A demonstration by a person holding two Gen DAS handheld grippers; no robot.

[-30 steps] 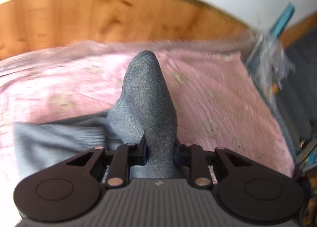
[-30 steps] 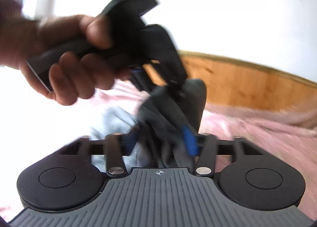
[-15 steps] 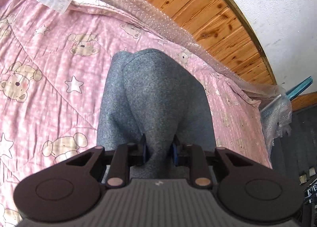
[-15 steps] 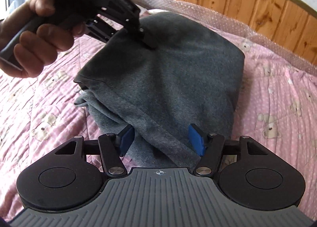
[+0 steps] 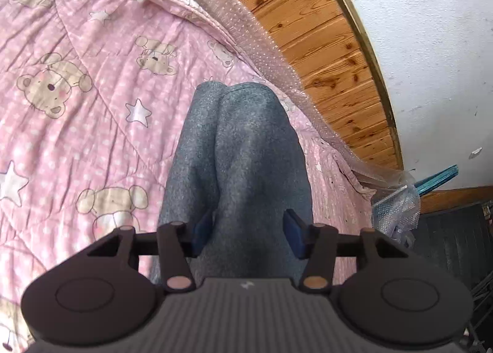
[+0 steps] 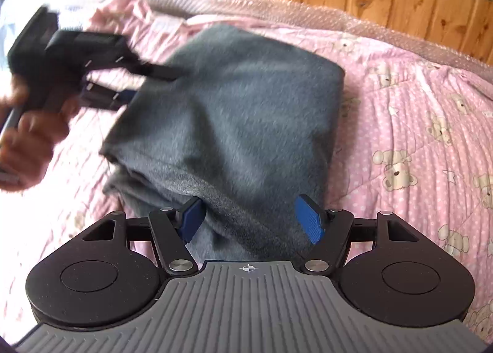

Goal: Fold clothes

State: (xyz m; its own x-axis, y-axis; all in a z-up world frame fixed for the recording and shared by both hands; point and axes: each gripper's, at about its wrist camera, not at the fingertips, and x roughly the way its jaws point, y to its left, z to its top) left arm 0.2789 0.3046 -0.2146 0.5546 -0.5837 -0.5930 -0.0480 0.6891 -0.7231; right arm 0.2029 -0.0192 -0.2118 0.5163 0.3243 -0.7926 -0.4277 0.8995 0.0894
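Half a second ago clamped on the grey garment (image 5: 243, 168), the left gripper (image 5: 248, 226) has now spread its jaws, and the right gripper (image 6: 254, 219) gapes too, leaving the folded bundle lying on the pink quilt (image 5: 77, 112) just ahead of both, so this fold looks laid down.

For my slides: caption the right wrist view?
Open right hand-held gripper over folded grey garment on pink bear quilt.

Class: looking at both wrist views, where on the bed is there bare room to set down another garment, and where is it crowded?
Bare pink quilt lies right of the grey garment, up to the bubble wrap along the headboard. It is crowded at the garment's left edge, beside the left gripper.
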